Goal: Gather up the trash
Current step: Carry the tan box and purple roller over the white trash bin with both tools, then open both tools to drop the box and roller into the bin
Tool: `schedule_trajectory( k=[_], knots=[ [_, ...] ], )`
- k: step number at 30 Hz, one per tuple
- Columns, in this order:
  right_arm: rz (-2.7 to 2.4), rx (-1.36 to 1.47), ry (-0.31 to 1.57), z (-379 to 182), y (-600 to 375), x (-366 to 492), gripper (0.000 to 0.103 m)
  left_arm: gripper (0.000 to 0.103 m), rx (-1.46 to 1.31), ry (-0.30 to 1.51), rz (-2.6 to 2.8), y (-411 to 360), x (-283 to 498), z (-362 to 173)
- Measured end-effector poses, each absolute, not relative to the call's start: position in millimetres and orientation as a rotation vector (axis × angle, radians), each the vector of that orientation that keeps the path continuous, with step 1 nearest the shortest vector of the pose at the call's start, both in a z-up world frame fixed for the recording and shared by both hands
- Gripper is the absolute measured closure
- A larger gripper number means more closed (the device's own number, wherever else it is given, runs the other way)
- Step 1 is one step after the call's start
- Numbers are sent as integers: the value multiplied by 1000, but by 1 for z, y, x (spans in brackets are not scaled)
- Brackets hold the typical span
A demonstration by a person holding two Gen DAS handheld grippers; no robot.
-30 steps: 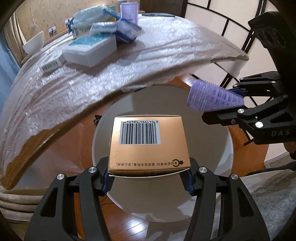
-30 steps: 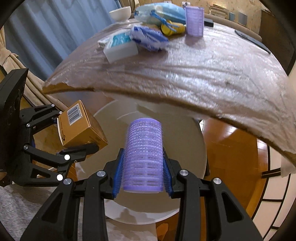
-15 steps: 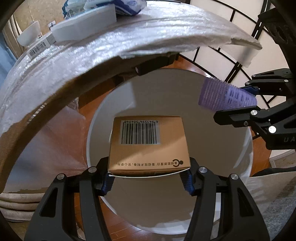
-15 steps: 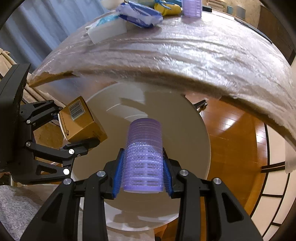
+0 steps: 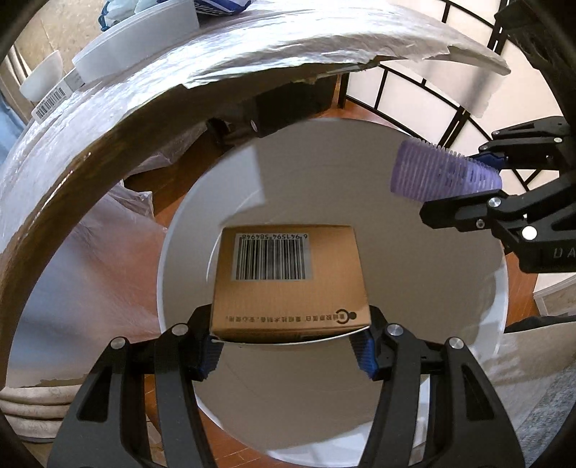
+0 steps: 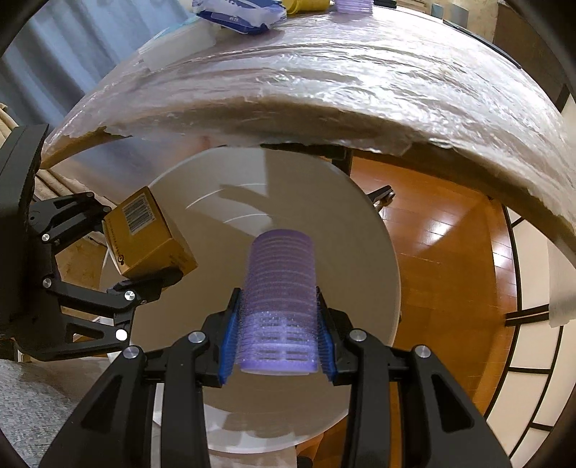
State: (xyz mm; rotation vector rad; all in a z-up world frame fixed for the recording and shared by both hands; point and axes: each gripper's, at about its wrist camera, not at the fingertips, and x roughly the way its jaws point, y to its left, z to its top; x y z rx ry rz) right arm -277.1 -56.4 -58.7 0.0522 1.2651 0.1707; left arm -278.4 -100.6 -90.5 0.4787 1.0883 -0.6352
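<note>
Tongs in both our hands are loaded. Our left tongs (image 5: 288,345) clench a brown cardboard box (image 5: 289,279), the blue pads pressing its two sides near its lower end, its barcode face turned up toward the camera and most of the box sticking out ahead of the fingertips. Our right tongs (image 6: 277,342) grip a purple hair roller (image 6: 279,298) lengthwise, pads tight on both flanks, the roller's far end reaching out beyond them.

Both items hang over the open mouth of a round white bin (image 5: 169,273) that stands on the wooden floor (image 6: 439,244), just below the near edge of the plastic-wrapped surface (image 6: 360,82). In the right wrist view the box sits at the bin's left rim while the roller is nearer its middle; in the left wrist view the roller hangs by the bin's right rim.

Back on the surface, well apart from the tongs, lie a white box (image 5: 144,46), a blue-and-white packet (image 6: 237,14) and a second purple roller (image 6: 351,5).
</note>
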Motion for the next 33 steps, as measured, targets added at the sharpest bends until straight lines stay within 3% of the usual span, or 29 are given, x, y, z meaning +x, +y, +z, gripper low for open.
schedule_trajectory(
  k=[33],
  knots=[
    [154,47,1293,-69,-60,-270,65,43,487,1117,-608,-105,-272,-100]
  ],
)
